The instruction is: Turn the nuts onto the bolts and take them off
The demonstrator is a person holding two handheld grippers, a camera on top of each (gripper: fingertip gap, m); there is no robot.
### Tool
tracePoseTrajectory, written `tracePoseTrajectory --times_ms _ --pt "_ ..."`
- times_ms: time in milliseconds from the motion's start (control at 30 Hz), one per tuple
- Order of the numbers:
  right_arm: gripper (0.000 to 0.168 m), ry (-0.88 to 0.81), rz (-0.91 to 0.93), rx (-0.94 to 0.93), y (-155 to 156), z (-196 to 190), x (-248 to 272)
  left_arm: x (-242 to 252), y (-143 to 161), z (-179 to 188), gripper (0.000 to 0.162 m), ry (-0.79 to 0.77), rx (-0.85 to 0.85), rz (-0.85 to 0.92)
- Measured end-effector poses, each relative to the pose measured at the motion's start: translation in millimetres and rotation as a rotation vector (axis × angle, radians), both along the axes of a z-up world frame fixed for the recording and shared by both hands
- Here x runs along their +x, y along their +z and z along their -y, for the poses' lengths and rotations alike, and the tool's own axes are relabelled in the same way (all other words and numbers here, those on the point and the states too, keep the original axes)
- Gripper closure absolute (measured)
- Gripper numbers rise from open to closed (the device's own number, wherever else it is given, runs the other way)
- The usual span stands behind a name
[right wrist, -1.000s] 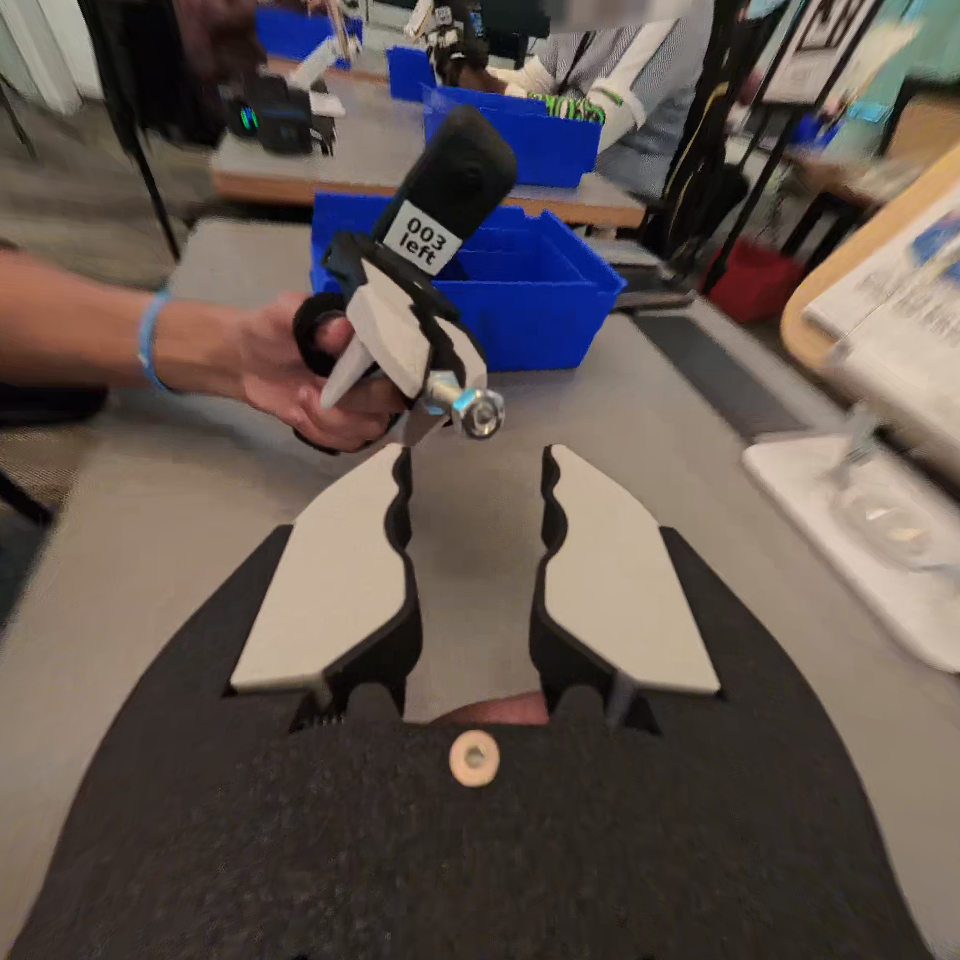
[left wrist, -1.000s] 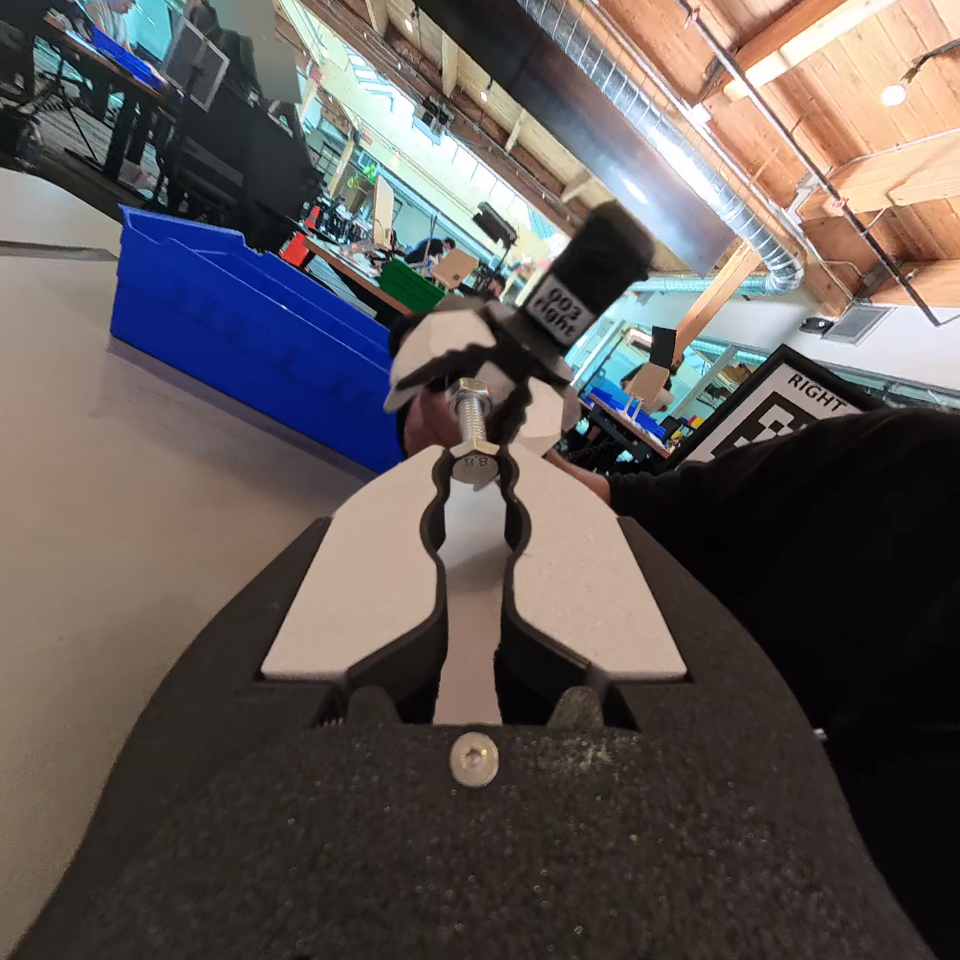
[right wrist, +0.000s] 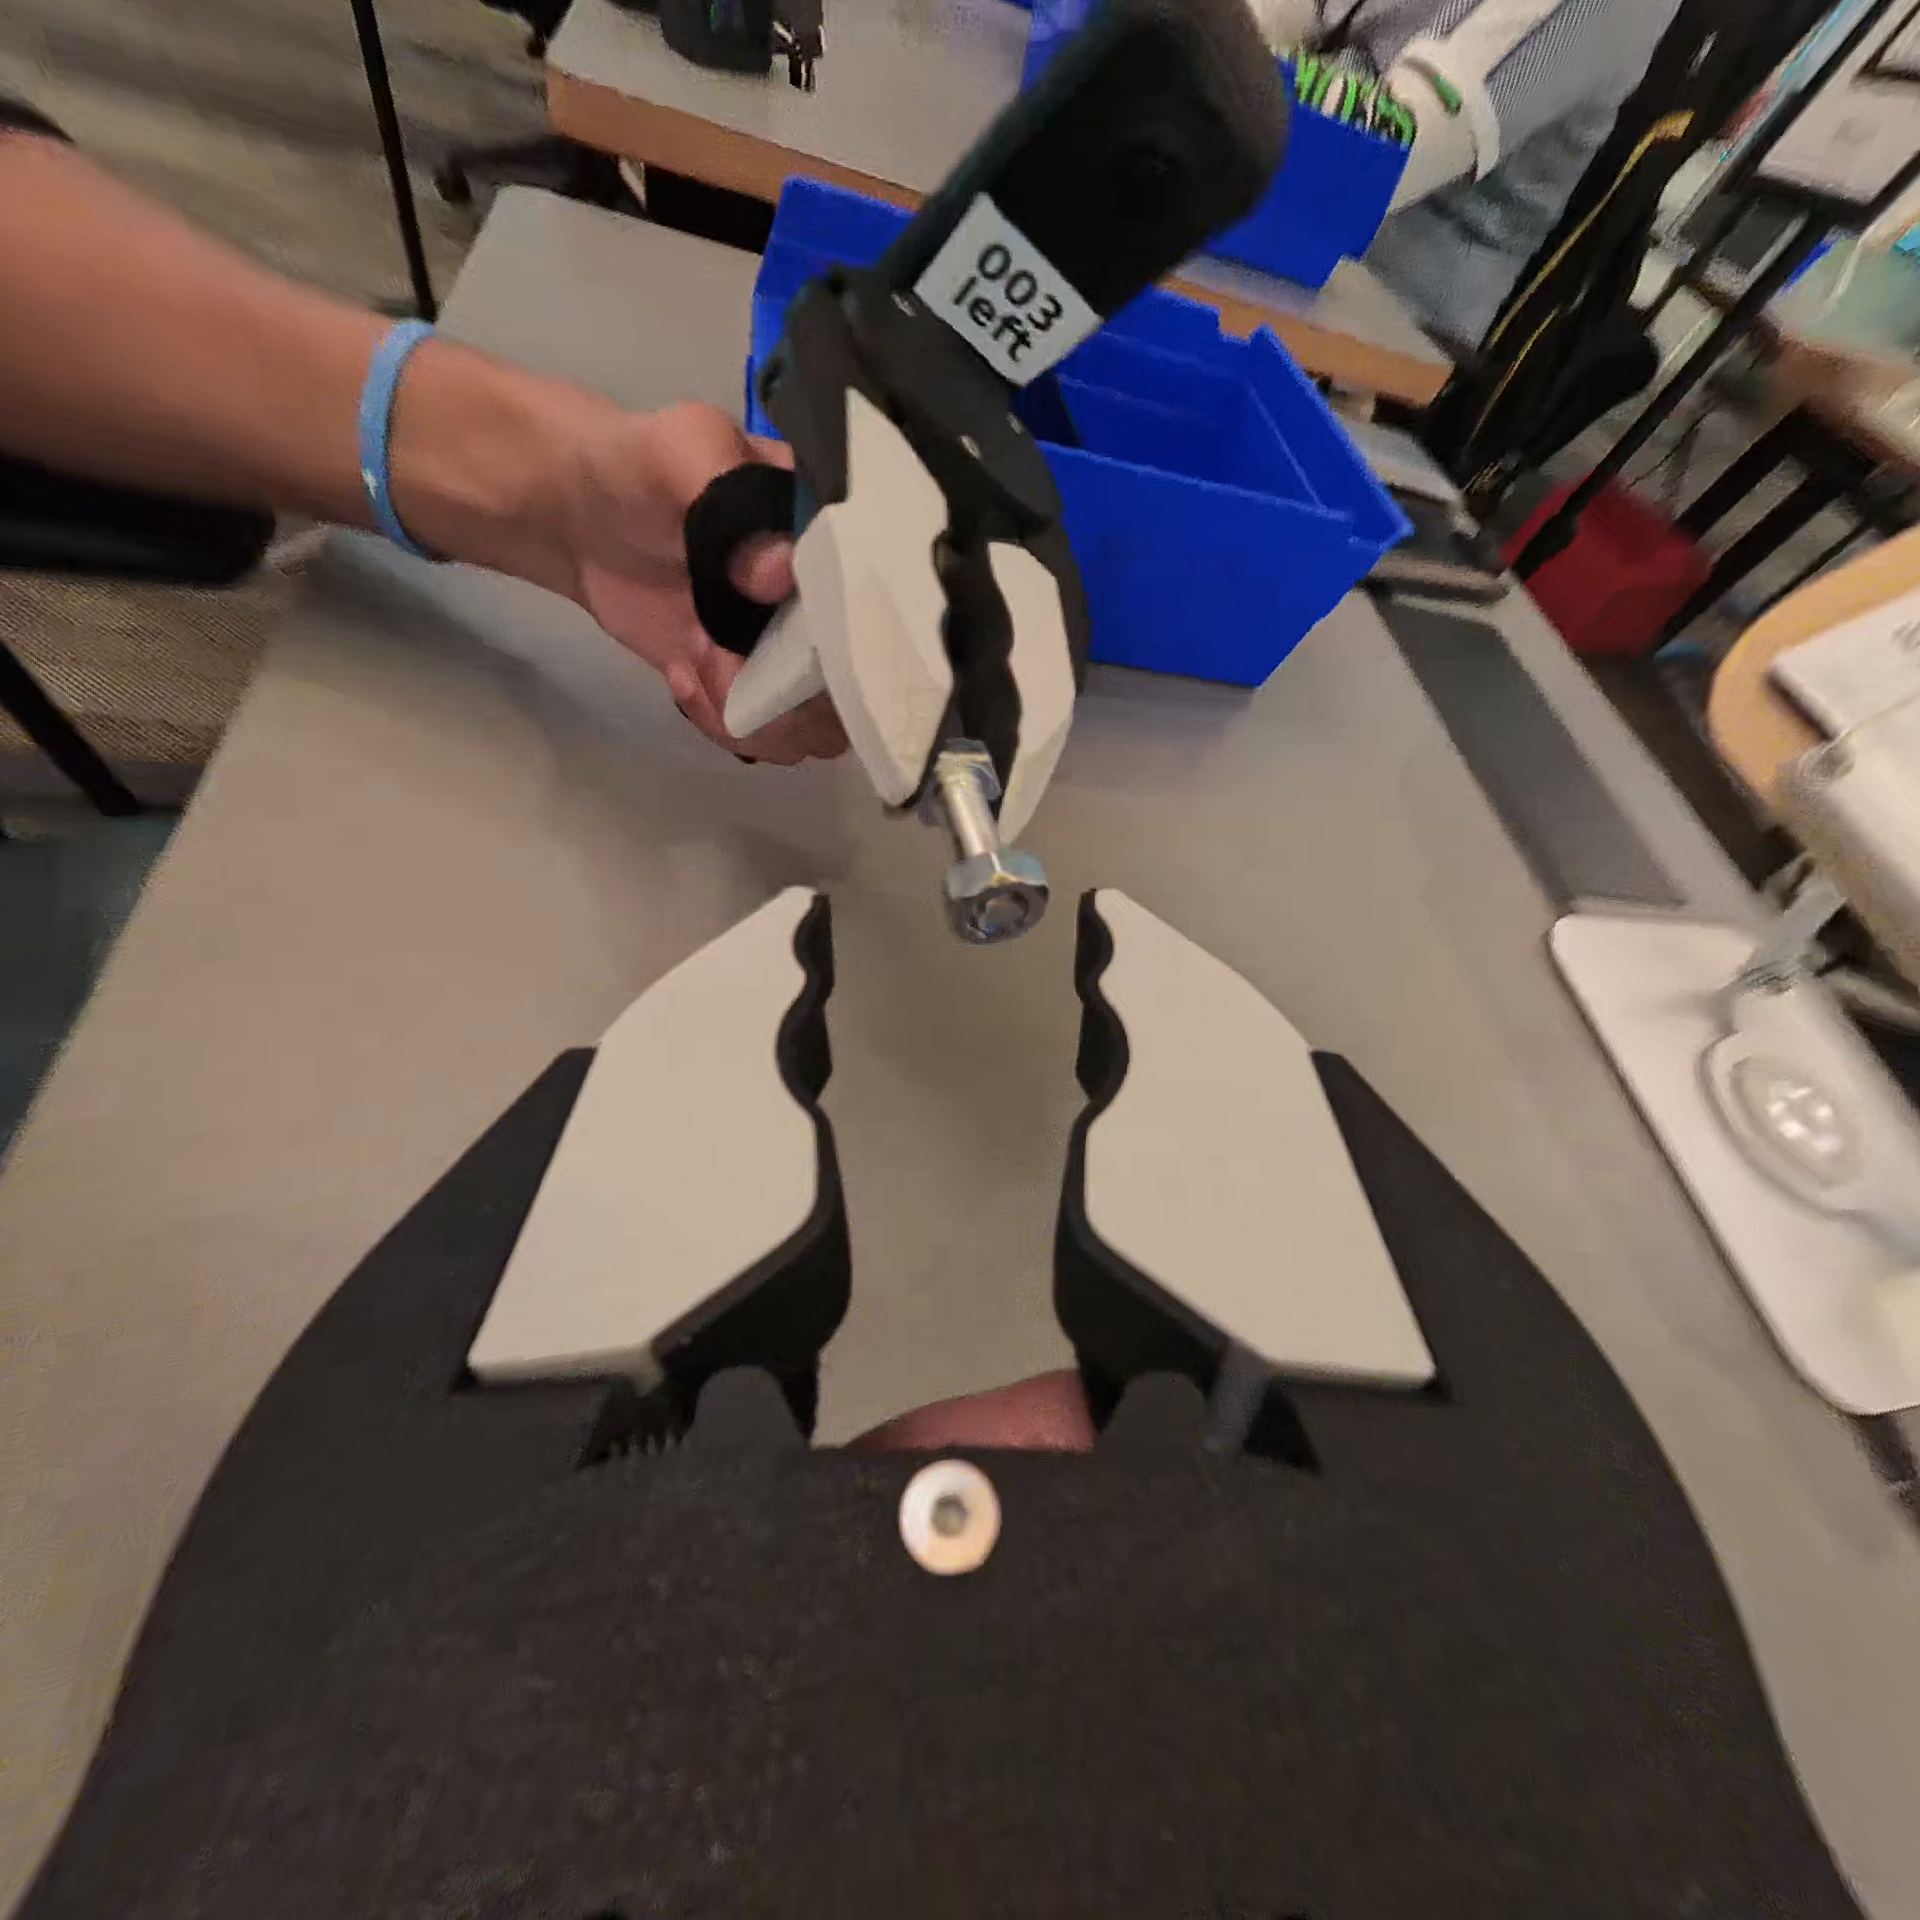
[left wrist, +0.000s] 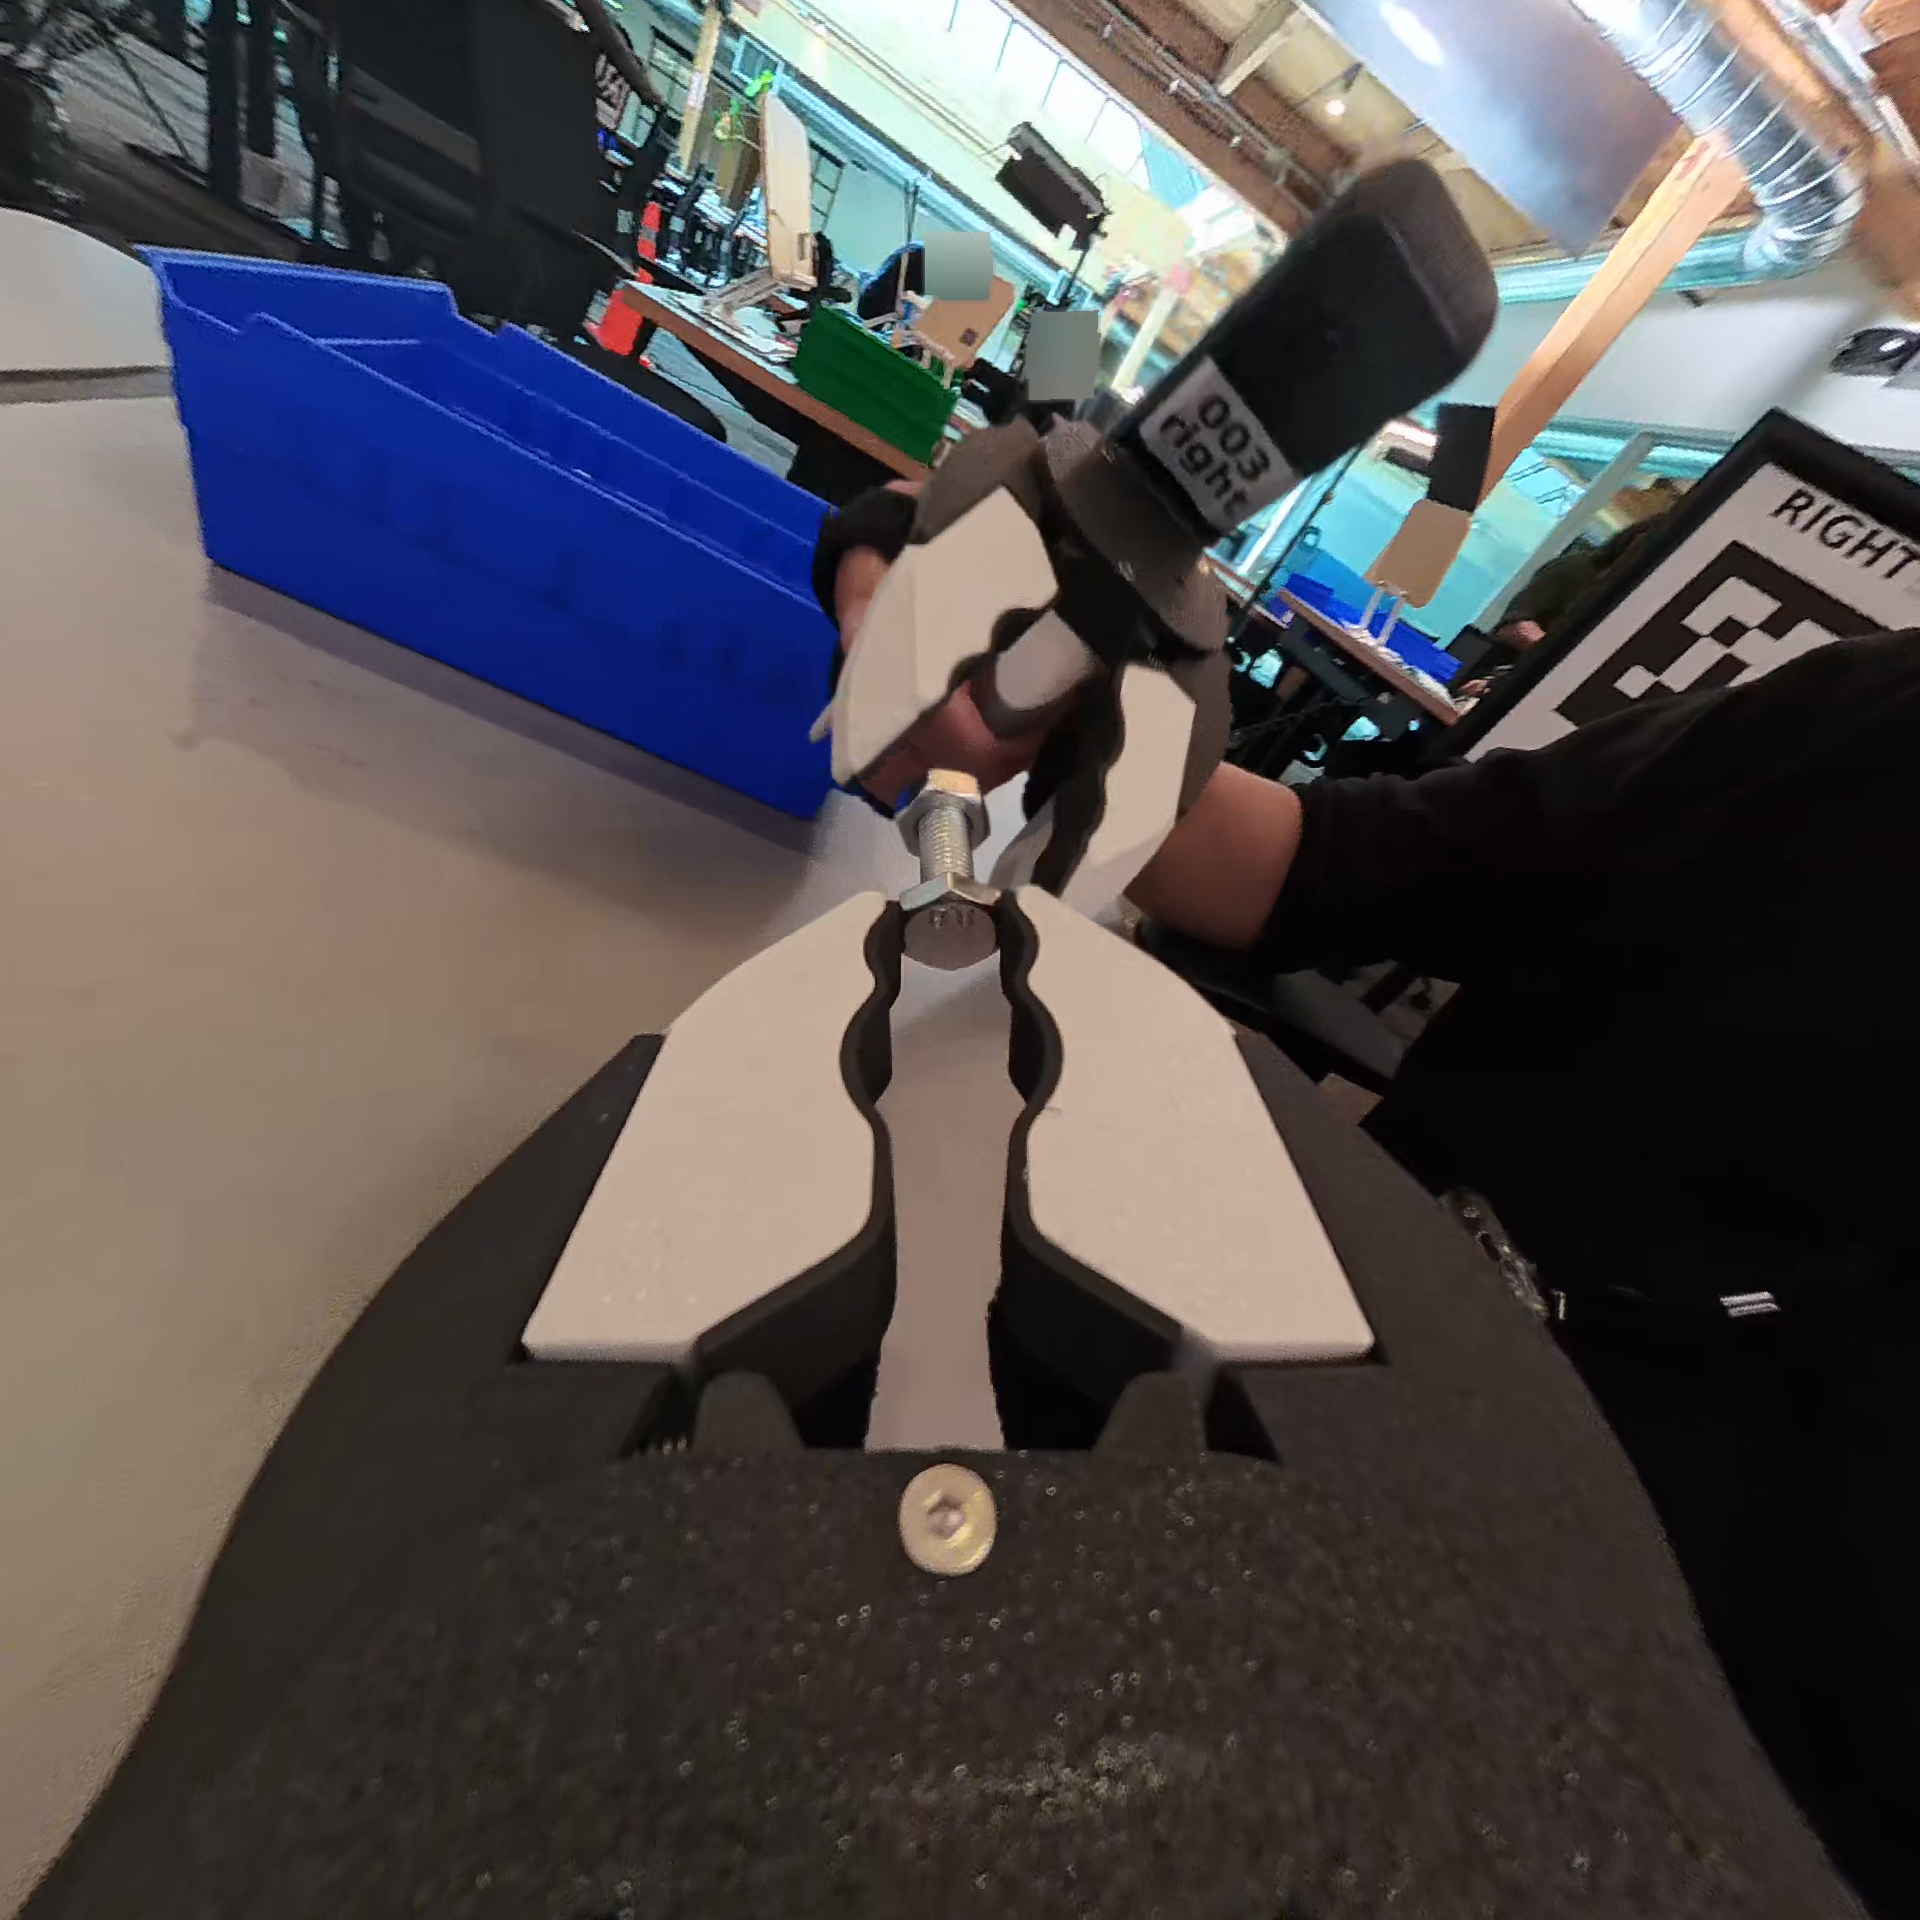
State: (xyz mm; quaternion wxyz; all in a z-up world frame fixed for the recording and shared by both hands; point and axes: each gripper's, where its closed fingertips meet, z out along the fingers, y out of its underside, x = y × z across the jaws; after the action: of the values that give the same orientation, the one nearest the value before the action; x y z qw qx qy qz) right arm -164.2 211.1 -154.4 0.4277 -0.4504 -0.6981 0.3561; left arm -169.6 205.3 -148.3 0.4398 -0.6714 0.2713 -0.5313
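Left wrist view: the left gripper (left wrist: 948,920) is clenched on the hex head of a bolt (left wrist: 943,862), held at the very tips of its two fingers. The threaded shank runs up toward 12 o'clock, and a nut (left wrist: 940,803) sits at its far end. The right gripper (left wrist: 966,821) faces it from 12 o'clock, its fingers spread to either side of the nut and not touching it as far as can be seen.

Right wrist view: the right gripper (right wrist: 951,902) is released, with a clear gap between its fingers. The nut (right wrist: 995,899) hangs just ahead of the fingertips, nearer the right finger, apart from both. The bolt (right wrist: 966,816) slopes up toward 11 o'clock into the left gripper (right wrist: 961,774), which a bare hand (right wrist: 665,582) with a blue wristband (right wrist: 387,436) holds.

Containers: a blue bin (right wrist: 1195,499) stands on the grey table (right wrist: 416,883) at 1 o'clock behind the left gripper. Its inner dividers show; the visible compartments look bare, though the floor is partly hidden. In the left wrist view the same blue bin (left wrist: 478,520) lies at 10 o'clock, contents not visible. A white tray (right wrist: 1714,1122) at 3 o'clock carries a clear item, too blurred to identify.
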Motion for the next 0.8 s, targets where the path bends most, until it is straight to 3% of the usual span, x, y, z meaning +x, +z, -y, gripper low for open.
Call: tracePoseTrajectory --times_ms 100,200,267,400,433,500,600,700,800 --pt "0.15 -0.015 -0.024 0.125 -1 -3 -2 5 -3 3 0.145 -0.032 -0.006 -0.003" --pt "0.15 -0.002 0.023 -0.029 -2 -4 -1 5 -4 1 0.145 -0.014 0.005 -0.012" --pt "0.15 -0.021 0.078 -0.317 -3 -4 -4 2 -3 -3 0.145 0.037 0.047 -0.042" --pt "0.15 -0.022 0.198 -1.34 7 -2 -15 -9 5 -8 0.145 0.115 0.107 -0.074" --pt "0.15 0.0 0.184 -1.421 8 -2 -16 -11 7 -9 0.145 0.121 0.106 -0.069" --pt "0.149 -0.008 0.158 -1.335 2 -2 -18 -13 3 -10 0.145 0.114 0.083 -0.079" --pt "0.122 0.028 0.065 -1.038 11 2 -19 -15 5 -10 0.145 0.098 0.052 -0.013" --pt "0.115 -0.101 -0.006 -0.447 0 -14 -18 -17 10 -9 0.145 0.071 0.016 0.064" --pt "0.119 -0.133 -0.065 0.066 -4 -14 -13 -20 14 -10 0.145 0.044 -0.022 0.143"
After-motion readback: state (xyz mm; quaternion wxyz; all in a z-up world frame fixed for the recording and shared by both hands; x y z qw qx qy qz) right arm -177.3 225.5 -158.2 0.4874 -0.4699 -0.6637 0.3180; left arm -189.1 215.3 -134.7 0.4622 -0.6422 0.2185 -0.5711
